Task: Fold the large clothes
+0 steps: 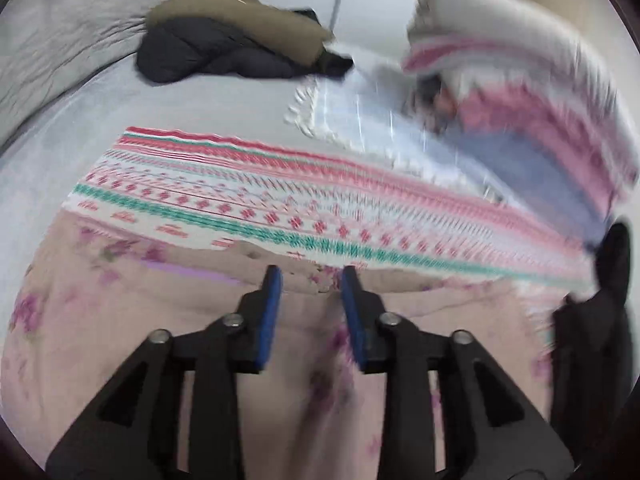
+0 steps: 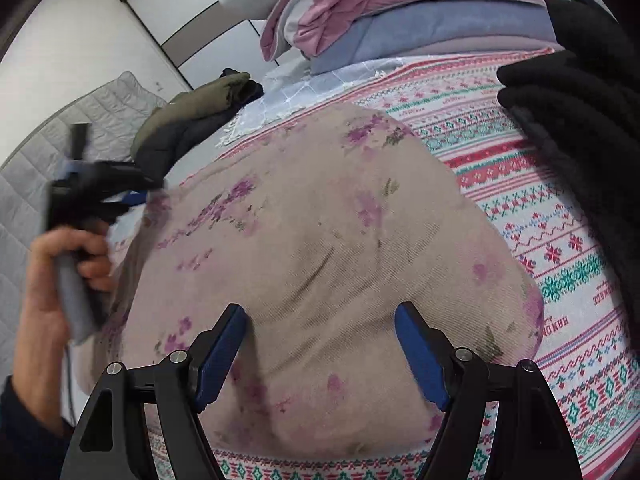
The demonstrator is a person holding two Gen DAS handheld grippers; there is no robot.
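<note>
Hovering, left gripper [image 1: 311, 280]: blue pads [image 1: 269, 320] parted a little, nothing between them; released, above the far edge of the folded garment.
Right gripper [image 2: 320, 320]: jaws wide apart, blue fingers [image 2: 420, 356] clear of the cloth, gripping nothing; poised over the garment's near part.
Left hand [image 2: 60, 276]: seen from the right wrist view, wrapped round the gripper handle at the garment's left edge; motion-blurred.
Garment [image 2: 320, 248]: beige knit with purple flower print, lying as a rounded, folded bundle on the patterned blanket [image 2: 560, 220].
Step in hand: judged to be between folds, both grippers let go, the piece already doubled over.
Next move calls for: picking a fresh edge or corner, closing on a single layer, keeping the fold from slumping; or carrying the bundle aside if finished.
Count, grippers: two.
Count, floral garments: one.
Count, patterned blankets: one.
Count, dark jackets [image 1: 224, 52]: a heap at the far side, olive over navy; cannot tell whether one or two.
Count, stacked bedding [image 2: 400, 12]: one pile, pink and blue layers.
Black knit item [image 2: 580, 92]: one, at the right.
</note>
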